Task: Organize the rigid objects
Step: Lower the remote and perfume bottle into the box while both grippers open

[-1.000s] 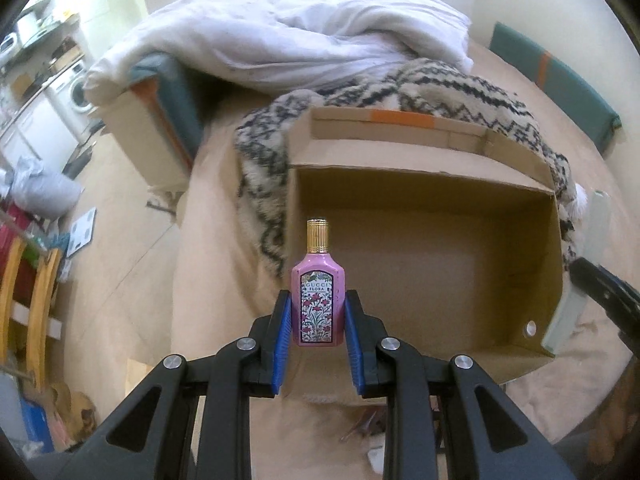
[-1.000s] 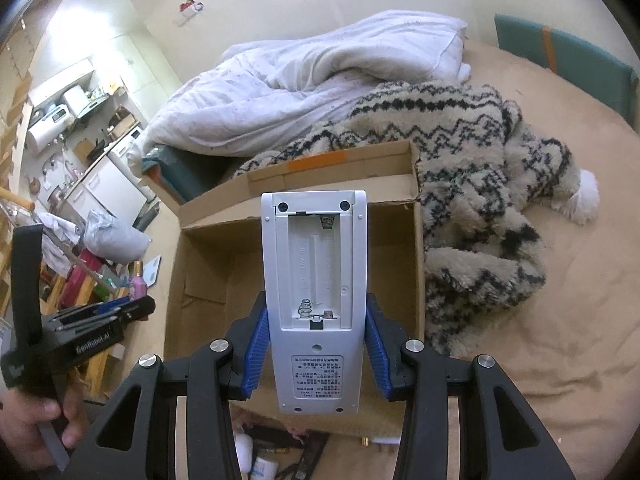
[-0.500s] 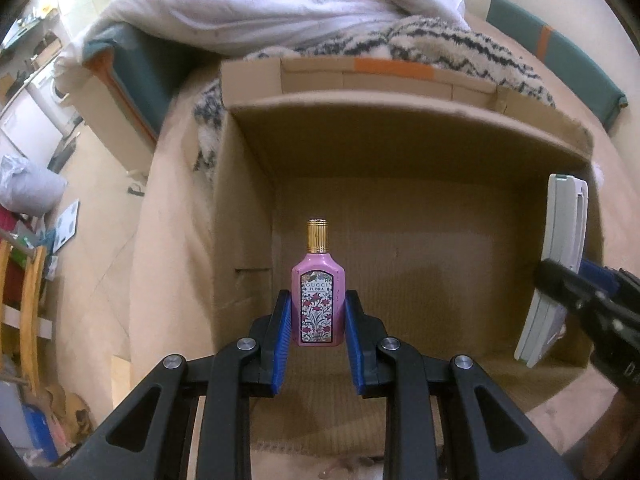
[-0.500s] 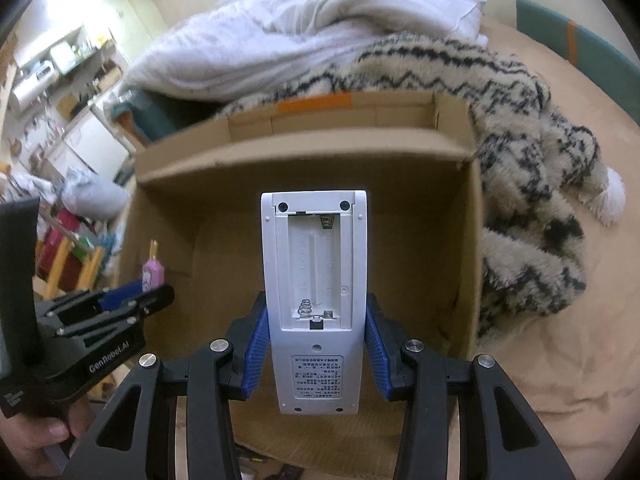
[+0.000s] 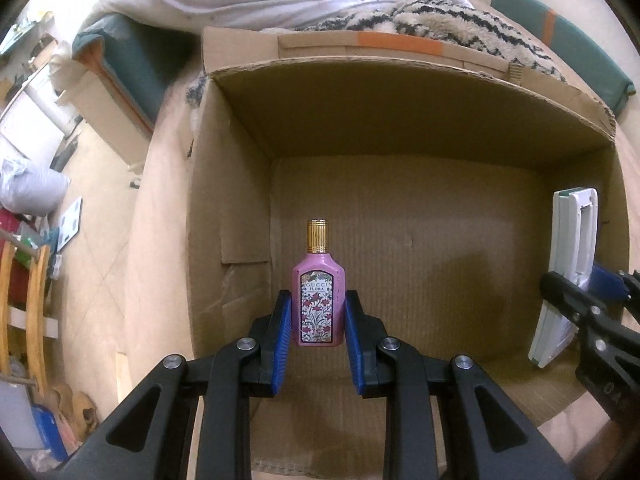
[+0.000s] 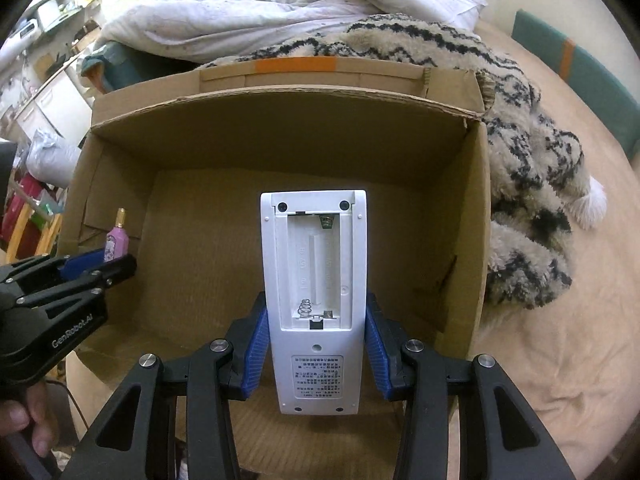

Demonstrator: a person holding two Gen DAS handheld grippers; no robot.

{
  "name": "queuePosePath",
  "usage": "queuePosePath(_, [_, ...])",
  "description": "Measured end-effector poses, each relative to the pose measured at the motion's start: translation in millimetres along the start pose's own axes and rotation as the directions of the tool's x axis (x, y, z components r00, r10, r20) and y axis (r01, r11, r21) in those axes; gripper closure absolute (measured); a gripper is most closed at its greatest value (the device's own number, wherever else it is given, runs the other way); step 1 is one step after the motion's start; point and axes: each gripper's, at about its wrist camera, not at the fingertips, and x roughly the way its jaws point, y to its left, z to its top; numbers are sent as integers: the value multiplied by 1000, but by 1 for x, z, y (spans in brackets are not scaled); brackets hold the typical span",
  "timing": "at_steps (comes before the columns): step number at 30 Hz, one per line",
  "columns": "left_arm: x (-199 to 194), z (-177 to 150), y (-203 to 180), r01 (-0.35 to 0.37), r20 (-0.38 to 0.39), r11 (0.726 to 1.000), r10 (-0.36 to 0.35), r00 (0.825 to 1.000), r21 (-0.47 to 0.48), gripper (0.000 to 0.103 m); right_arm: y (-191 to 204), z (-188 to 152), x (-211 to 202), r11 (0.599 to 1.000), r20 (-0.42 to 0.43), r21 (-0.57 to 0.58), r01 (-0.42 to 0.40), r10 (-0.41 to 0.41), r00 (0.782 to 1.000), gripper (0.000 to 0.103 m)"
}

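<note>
My left gripper [image 5: 318, 312] is shut on a small pink perfume bottle [image 5: 318, 300] with a gold cap and a flowered label. It holds the bottle inside an open cardboard box [image 5: 400, 152], near the left wall. My right gripper [image 6: 314, 320] is shut on a white remote [image 6: 314, 292], back side up, with its battery bay uncovered. The remote [image 5: 568, 264] shows at the box's right side in the left wrist view. The bottle [image 6: 116, 242] and left gripper [image 6: 100, 264] appear at the box's left in the right wrist view.
The box [image 6: 280, 136] lies on a beige bed sheet [image 6: 560, 340]. A furry patterned blanket [image 6: 520, 160] sits behind and right of it, a white duvet [image 6: 280, 12] further back. A hand [image 6: 24, 428] holds the left gripper. Floor and furniture lie off the bed's left side.
Both grippers have dropped from above the box's front edge down into it, so the box walls now surround the bottle and the remote. Both grips are unchanged.
</note>
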Motion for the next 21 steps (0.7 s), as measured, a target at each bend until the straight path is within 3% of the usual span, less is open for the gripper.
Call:
queuePosePath(12, [1,-1,-3,-12,11,1000,12,1000,10,80,-2,2,-2,1000,8,20,-9,9,1000,57])
queuePosePath(17, [-1,-1,0,-3,8,1000,3,1000,-3,80,-4,6,-11,999,53,34,-23,21,998,56])
queuePosePath(19, [-3,0,0,0,14,1000,0,1000,-4,80,-5,7,-12,999,55,45,-30,27,998,42])
queuePosePath(21, [-4,0,-1,0,16,1000,0,1000,0,80,-7,8,-13,996,53,66,-63,60,997,40])
